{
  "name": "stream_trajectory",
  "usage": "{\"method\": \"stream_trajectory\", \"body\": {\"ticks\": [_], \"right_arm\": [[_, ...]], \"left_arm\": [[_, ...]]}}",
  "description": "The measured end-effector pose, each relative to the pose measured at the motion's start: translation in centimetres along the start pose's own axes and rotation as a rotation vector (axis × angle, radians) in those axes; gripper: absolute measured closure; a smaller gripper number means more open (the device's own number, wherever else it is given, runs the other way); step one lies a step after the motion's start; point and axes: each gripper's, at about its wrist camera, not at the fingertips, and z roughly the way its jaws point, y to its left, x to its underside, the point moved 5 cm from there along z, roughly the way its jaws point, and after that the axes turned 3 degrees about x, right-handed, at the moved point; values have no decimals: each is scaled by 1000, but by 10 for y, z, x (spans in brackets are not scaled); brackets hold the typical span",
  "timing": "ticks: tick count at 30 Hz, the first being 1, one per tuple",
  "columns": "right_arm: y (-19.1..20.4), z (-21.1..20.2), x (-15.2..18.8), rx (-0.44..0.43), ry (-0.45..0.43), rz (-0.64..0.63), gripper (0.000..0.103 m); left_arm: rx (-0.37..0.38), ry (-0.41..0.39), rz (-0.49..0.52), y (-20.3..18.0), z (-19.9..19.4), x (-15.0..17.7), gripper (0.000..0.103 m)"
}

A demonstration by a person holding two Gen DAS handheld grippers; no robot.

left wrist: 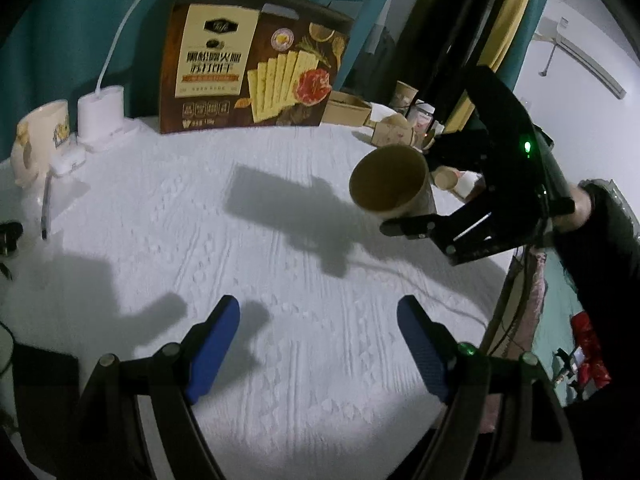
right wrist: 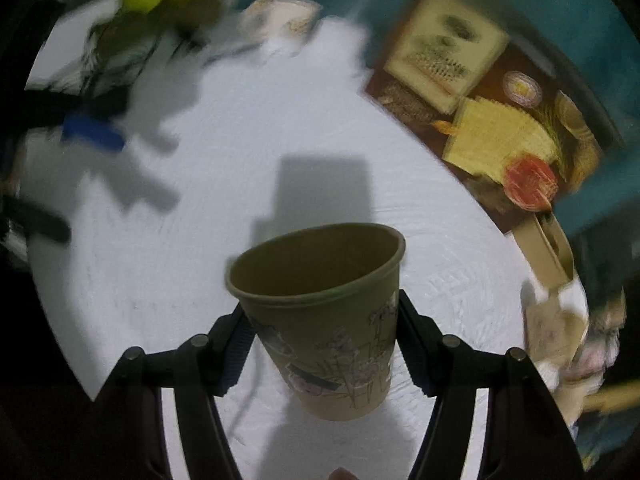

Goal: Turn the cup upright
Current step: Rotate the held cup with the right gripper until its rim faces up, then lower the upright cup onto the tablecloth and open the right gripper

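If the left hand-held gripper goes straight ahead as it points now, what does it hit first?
Likely the white tablecloth: the open left hand-held gripper tilts down at bare cloth. The cup, held by the right hand-held gripper, sits off to the right, though depth is unclear.

A white textured bench (left wrist: 248, 240) carries a tall brown cracker box (left wrist: 248, 68) standing upright at the back. To its left sit a white lamp base (left wrist: 102, 118) (its neck curving upward) and a cream mug (left wrist: 42, 132); brown paper cups (left wrist: 394, 130) cluster at the right.
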Motion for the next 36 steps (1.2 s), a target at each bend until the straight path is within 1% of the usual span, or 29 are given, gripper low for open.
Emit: {"method": "stream_trajectory", "body": {"ticks": [3,7,9,15,18,22,26,31,36], "right_arm": [[-15,-7,10,-11,-63,182,40],[-32,-20,28,-12,-187,410,40],[-35,-21,40,-1,-230,505,40],[-40,-19,73,33,-321,731,40],[-40,-12,85,41,-341,804,40],[-32,-8,94,60,-349,826,40],[-26,-9,93,84,-356,809,40],[-16,-11,91,111,-341,776,40],[-6,-11,91,138,-303,728,39]], "left_arm": [[2,-7,2,-2,3,-6,22],[9,-5,-5,-4,11,-12,22],[13,-3,-9,-5,15,-14,22],[24,14,-16,-6,25,-14,22],[19,23,-23,-3,28,-13,22],[18,16,-38,1,28,-14,22],[19,14,-51,2,31,-14,22],[15,19,-47,0,33,-13,22],[10,27,-42,-2,33,-11,22]]}}
